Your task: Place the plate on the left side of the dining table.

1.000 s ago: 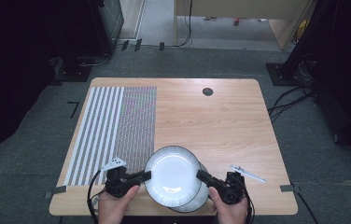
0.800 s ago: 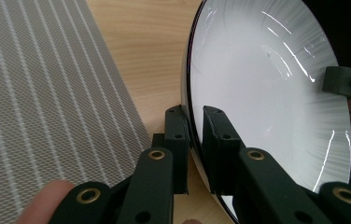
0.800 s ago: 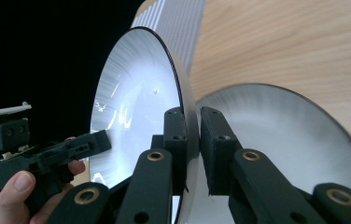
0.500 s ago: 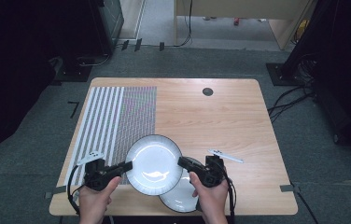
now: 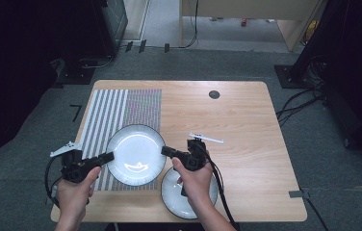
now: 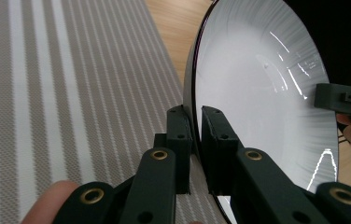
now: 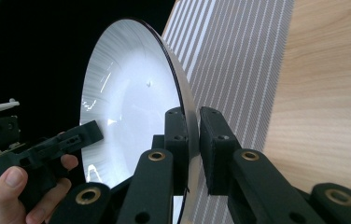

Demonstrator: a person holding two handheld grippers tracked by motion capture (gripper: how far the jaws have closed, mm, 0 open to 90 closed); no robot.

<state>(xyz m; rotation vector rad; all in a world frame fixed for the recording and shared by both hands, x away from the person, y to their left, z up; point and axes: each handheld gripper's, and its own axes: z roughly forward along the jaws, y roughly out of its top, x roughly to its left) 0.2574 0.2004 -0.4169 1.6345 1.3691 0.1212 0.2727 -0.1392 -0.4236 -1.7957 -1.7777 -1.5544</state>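
A white plate (image 5: 135, 153) with a dark rim hangs above the striped placemat (image 5: 116, 115), held level from both sides. My left gripper (image 5: 108, 157) is shut on its left rim; in the left gripper view the jaws pinch the plate (image 6: 262, 93) edge, gripper (image 6: 196, 140). My right gripper (image 5: 165, 151) is shut on the plate's right rim; the right gripper view shows the plate (image 7: 131, 98) edge between the jaws, gripper (image 7: 193, 144). A second white plate (image 5: 188, 194) lies on the table near the front edge, partly under my right hand.
The wooden table (image 5: 246, 130) has a small dark round hole (image 5: 213, 94) near its back edge. Grey carpet surrounds the table, with dark equipment and cables at the back and right. A cable (image 5: 220, 187) trails from my right gripper.
Both grippers have carried the upper plate up and to the left, off the plate beneath it and over the placemat. The lower plate stays near the front edge.
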